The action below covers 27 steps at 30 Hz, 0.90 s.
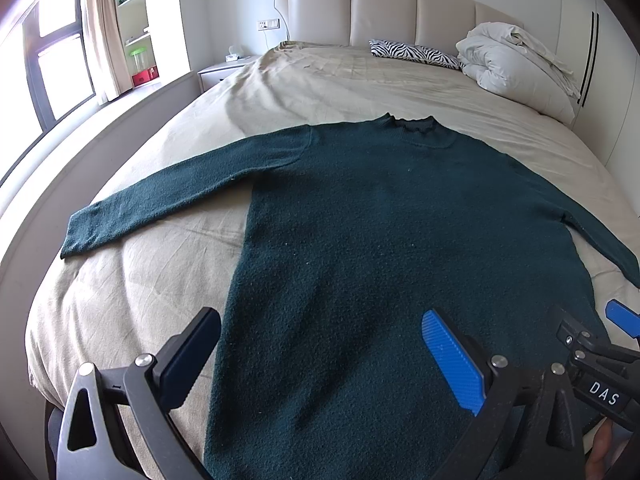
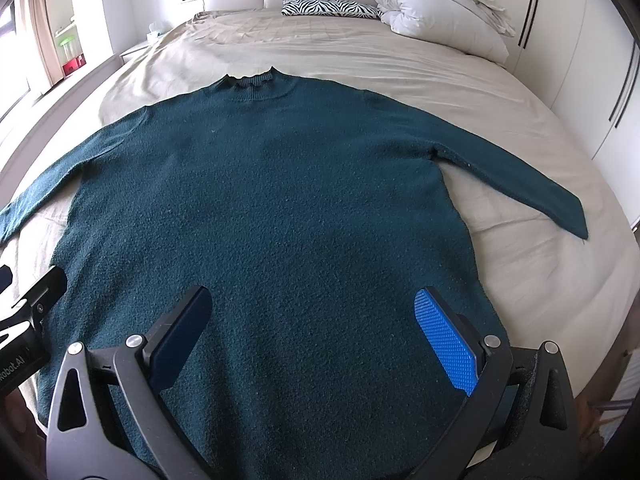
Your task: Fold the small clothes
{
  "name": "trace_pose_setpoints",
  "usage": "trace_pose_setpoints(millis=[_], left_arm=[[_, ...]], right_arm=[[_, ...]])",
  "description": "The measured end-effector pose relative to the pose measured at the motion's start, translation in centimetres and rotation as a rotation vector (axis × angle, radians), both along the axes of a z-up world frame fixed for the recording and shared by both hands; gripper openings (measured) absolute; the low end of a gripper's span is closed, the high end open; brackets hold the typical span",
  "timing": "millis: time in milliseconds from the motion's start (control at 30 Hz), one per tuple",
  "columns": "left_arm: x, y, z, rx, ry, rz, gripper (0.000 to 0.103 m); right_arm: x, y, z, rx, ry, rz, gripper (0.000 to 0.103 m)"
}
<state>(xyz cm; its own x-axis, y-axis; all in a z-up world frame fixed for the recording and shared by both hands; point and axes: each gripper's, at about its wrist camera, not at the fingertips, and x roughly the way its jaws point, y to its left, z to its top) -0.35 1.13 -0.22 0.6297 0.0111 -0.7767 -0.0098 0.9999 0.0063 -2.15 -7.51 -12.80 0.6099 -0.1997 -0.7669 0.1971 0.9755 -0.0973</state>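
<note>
Two grippers wait over one garment, and nothing is folded yet. Largest is the bed [image 1: 120, 300], its beige sheet a broad, soft work surface; at its head lie a bundled white duvet [image 1: 516, 64] and a zebra-print pillow [image 1: 416, 53], well apart from the work, presumably pushed there to leave room. Next comes the dark green sweater [image 2: 272, 208], spread flat on the sheet, collar [image 2: 250, 80] toward the headboard and hem toward the person, both sleeves angled outward, a layout that seems meant to make every edge reachable before the first fold. The left sleeve [image 1: 168, 204] ends near the bed's side; the right sleeve [image 2: 520, 188] lies on bare sheet. Smallest, the left gripper [image 1: 320, 360] hovers over the hem's left part with jaws spread wide, clasping nothing, and the right gripper [image 2: 320, 344] hovers likewise over the hem's middle-right, also wide apart. Judging by that stance, a pinch of the hem or a sleeve comes first.
</note>
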Motion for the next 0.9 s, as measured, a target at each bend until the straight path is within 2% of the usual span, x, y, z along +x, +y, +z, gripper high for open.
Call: trace_pose_setpoints(millis=[900], left_arm=[[0.04,-0.07,0.1,0.003,-0.003,0.001,0.103]], right_arm=[[-0.08,-0.08,-0.08,0.01,-0.006,-0.001,0.103]])
